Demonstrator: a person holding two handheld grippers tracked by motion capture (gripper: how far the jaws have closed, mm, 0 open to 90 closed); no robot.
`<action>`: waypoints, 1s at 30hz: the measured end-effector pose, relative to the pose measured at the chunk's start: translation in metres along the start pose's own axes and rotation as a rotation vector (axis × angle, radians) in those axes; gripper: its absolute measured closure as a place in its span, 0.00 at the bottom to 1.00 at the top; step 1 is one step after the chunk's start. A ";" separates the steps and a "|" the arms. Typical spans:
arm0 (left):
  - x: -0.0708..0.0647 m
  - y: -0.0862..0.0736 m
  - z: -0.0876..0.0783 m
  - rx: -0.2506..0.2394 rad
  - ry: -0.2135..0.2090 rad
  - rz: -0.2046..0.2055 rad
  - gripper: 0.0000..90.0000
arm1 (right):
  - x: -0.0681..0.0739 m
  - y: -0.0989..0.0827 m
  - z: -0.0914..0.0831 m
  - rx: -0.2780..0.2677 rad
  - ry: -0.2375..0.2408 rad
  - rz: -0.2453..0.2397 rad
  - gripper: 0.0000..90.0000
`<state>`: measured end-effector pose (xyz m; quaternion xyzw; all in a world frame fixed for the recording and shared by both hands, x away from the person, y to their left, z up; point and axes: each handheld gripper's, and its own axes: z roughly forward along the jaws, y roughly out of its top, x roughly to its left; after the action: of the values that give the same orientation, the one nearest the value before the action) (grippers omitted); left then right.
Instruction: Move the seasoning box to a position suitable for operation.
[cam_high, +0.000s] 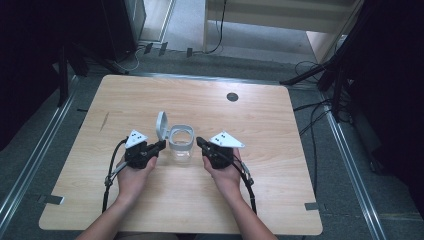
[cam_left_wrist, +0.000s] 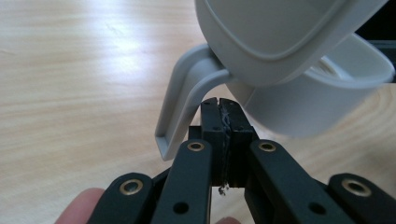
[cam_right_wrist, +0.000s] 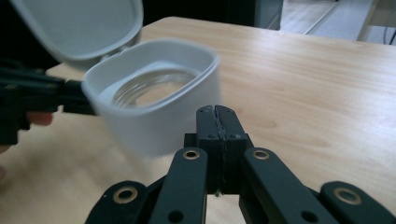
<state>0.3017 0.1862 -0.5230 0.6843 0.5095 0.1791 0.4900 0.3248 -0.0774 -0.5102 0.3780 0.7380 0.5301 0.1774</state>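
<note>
A clear jar with a grey flip-top collar (cam_high: 181, 140) stands near the middle of the wooden table (cam_high: 260, 115); its lid (cam_high: 161, 125) is swung up on the left side. My left gripper (cam_high: 162, 144) is shut, with its tips just left of the jar below the raised lid. In the left gripper view the shut left gripper (cam_left_wrist: 219, 105) points at the hinge arm (cam_left_wrist: 182, 100) under the lid (cam_left_wrist: 280, 32). My right gripper (cam_high: 199, 141) is shut, its tips close to the jar's right side. In the right gripper view the shut right gripper (cam_right_wrist: 216, 113) sits just right of the collar (cam_right_wrist: 159, 112).
A dark round grommet (cam_high: 232, 97) is set into the table's far side. Dark stands and cables (cam_high: 320, 75) crowd the floor beyond the right edge. Bare wood stretches around the jar on all sides.
</note>
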 end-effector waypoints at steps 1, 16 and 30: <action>0.002 0.002 0.000 -0.005 0.002 -0.004 1.00 | -0.004 0.004 0.005 -0.003 0.000 0.006 1.00; -0.022 -0.008 -0.014 -0.036 0.026 -0.103 0.97 | -0.032 0.020 0.058 0.002 0.177 -0.029 1.00; -0.018 -0.016 -0.015 -0.032 0.090 -0.148 0.97 | -0.001 -0.001 0.035 0.048 0.192 -0.017 1.00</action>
<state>0.2749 0.1781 -0.5258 0.6282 0.5771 0.1810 0.4895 0.3479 -0.0559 -0.5247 0.3233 0.7675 0.5442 0.1014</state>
